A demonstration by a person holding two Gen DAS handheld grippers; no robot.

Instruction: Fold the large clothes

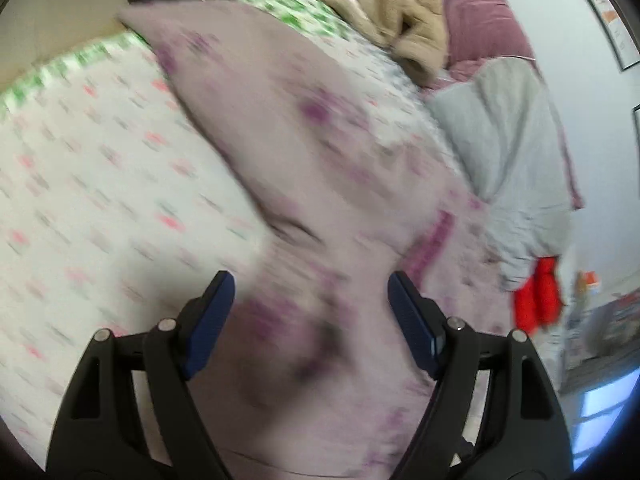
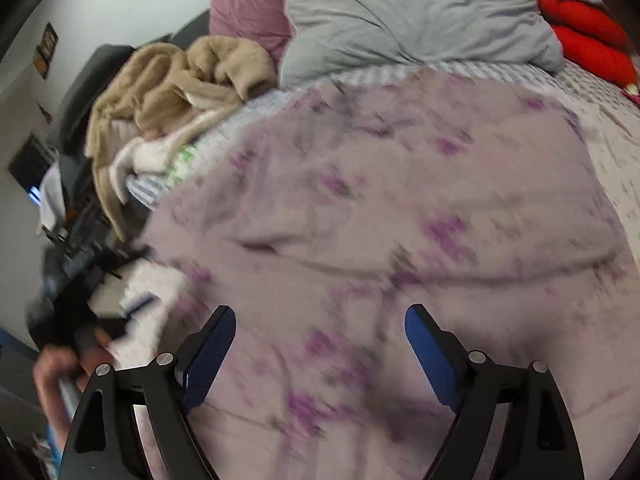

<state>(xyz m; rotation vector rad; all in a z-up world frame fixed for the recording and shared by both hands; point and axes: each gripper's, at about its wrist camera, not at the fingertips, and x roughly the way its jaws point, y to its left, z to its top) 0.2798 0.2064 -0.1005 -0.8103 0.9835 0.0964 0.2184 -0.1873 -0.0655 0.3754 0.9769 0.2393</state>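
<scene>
A large pale lilac garment with purple flowers (image 1: 280, 128) lies spread over the bed, blurred by motion. It also shows in the right wrist view (image 2: 400, 200), filling most of the frame. My left gripper (image 1: 312, 284) is open, its blue-padded fingers standing apart over a bunched part of the cloth. My right gripper (image 2: 320, 316) is open too, its fingers wide apart above the cloth. Neither holds anything that I can see.
The bed has a white sheet with pink marks (image 1: 88, 184). A tan fleece garment (image 2: 172, 84), a grey pillow (image 2: 400, 12), a mauve pillow (image 2: 248, 12) and red cushions (image 2: 588, 36) lie at the head. The bed's left edge drops to a cluttered floor (image 2: 80, 264).
</scene>
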